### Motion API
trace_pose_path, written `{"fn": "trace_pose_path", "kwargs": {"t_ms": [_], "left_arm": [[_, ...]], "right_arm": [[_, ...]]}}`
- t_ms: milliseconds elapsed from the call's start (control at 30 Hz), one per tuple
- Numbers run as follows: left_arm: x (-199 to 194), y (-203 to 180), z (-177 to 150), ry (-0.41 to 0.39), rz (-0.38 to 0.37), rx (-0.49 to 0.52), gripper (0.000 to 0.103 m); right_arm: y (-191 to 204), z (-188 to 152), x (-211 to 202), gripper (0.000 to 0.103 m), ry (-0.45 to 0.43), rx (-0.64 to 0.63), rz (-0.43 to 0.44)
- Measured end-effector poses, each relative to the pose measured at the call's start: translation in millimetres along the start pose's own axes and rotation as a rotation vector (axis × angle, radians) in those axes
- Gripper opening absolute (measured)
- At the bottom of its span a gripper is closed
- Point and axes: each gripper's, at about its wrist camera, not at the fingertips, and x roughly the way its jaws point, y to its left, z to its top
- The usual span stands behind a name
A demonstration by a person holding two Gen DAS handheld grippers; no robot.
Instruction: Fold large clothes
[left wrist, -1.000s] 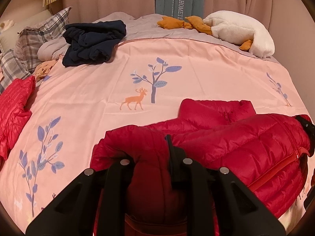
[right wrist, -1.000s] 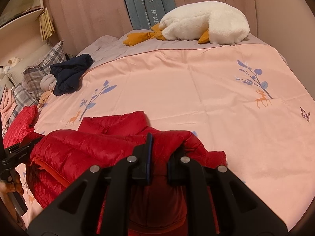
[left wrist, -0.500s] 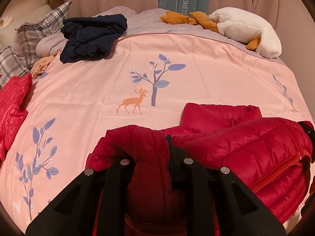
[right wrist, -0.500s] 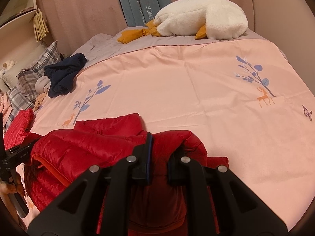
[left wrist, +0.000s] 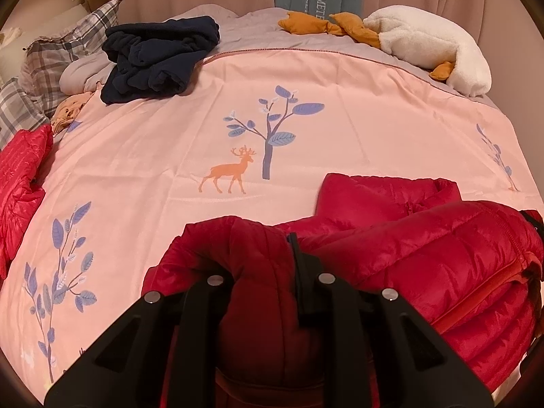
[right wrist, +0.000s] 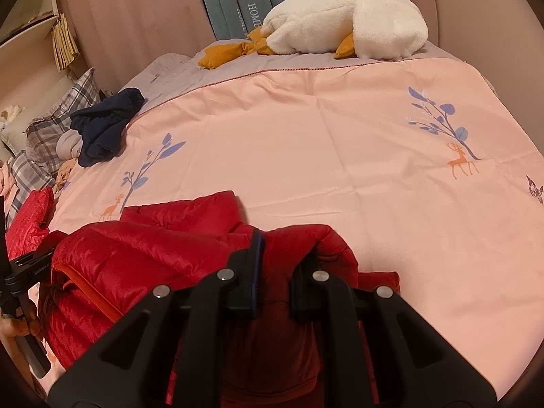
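Both grippers clamped on red quilted puffer jacket, pink printed bedspread.
Left wrist view: left gripper (left wrist: 272, 265) pinches a jacket (left wrist: 425, 255) fold above the bedspread (left wrist: 170, 142). Right wrist view: right gripper (right wrist: 275, 258) is closed on jacket (right wrist: 136, 255) fabric.

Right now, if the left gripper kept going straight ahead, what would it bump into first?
The left gripper already has its jaws shut on the red puffer jacket, so that fabric comes first. Beyond it lies bare pink bedspread around the orange deer print, though depth is hard to judge here.
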Motion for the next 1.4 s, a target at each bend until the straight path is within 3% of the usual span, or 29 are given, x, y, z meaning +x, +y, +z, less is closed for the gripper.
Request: {"fn": "trace_pose_path", "kwargs": {"t_ms": [1400], "left_arm": [[18.5,-3.5,10.5,0.046,0.028,0.022,0.023]], "right_arm": [[-3.9,8.1,21.4,0.013,0.056,0.011,-0.006]]}}
